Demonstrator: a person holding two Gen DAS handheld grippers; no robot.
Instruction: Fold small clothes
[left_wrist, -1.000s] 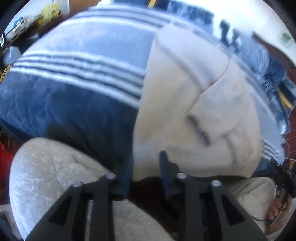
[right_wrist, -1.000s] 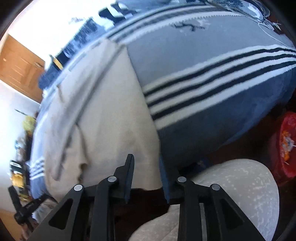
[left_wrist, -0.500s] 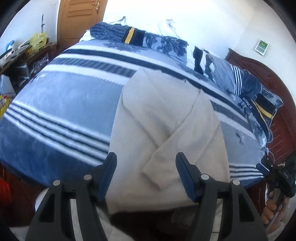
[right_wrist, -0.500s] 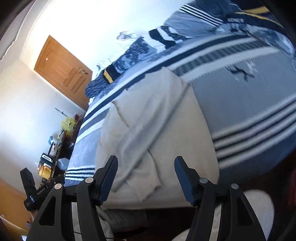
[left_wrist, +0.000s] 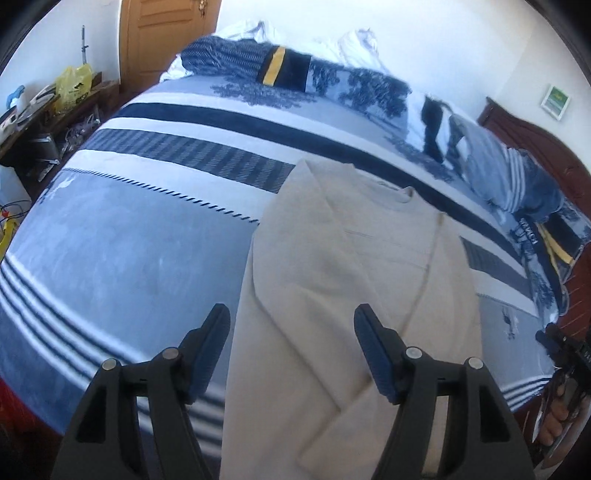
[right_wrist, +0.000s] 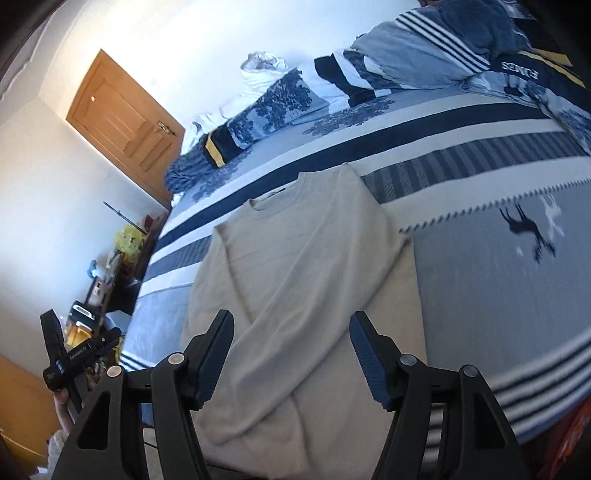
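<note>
A beige sweater (left_wrist: 354, 295) lies flat on the blue striped bed, collar toward the far side, both sleeves folded across its body. It also shows in the right wrist view (right_wrist: 295, 280). My left gripper (left_wrist: 291, 347) is open and empty, held above the sweater's near hem. My right gripper (right_wrist: 291, 350) is open and empty too, above the near hem from the other side. The right gripper shows at the far right edge of the left wrist view (left_wrist: 565, 354), and the left gripper at the lower left of the right wrist view (right_wrist: 74, 358).
The blue and white striped blanket (left_wrist: 122, 258) covers the bed. Pillows and bunched bedding (left_wrist: 295, 74) lie along the far side and right. A wooden door (right_wrist: 122, 118) and a cluttered side table (left_wrist: 44, 110) stand beyond the bed's left.
Both grippers opened and let go of the sweater's hem, then rose and drew back from it. The sweater now lies flat on the bed.
</note>
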